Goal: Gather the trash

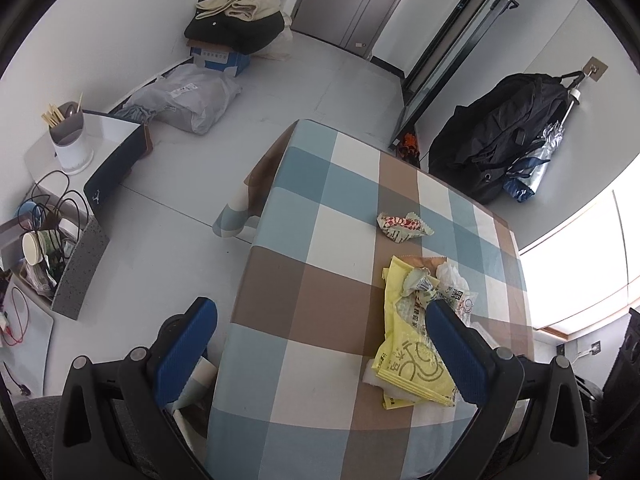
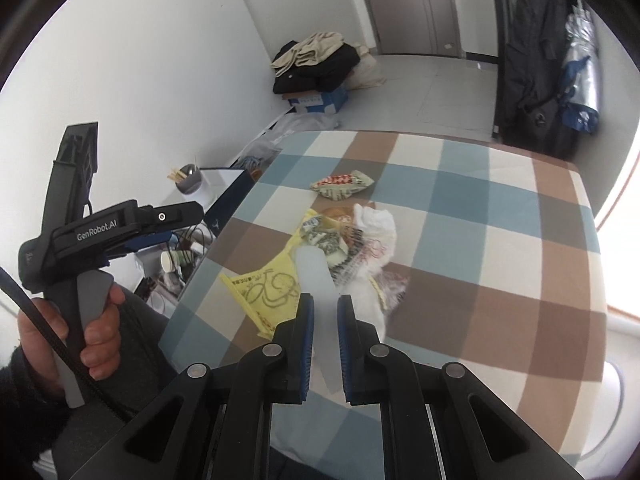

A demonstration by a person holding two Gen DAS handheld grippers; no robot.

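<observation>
Collection underway: my right claw [image 2: 325, 316] is clamped on a translucent plastic strip [image 2: 316, 272]; left claw [image 1: 320, 344] stands apart. Next I judge the yellow bag [image 1: 412, 344] on the desk [image 1: 320, 208] needs grasping.

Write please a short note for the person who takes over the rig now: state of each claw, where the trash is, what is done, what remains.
Left claw: open, empty, over the near edge of the checked table.
Right claw: shut on a translucent white strip, held above the table.
Trash: a pile with the yellow bag, white plastic and small wrappers at the middle of the table; one red-and-white wrapper lies alone beyond it.
Done: only the strip is picked up. No bin is in view.
Left: gather the pile and the lone wrapper.
</observation>
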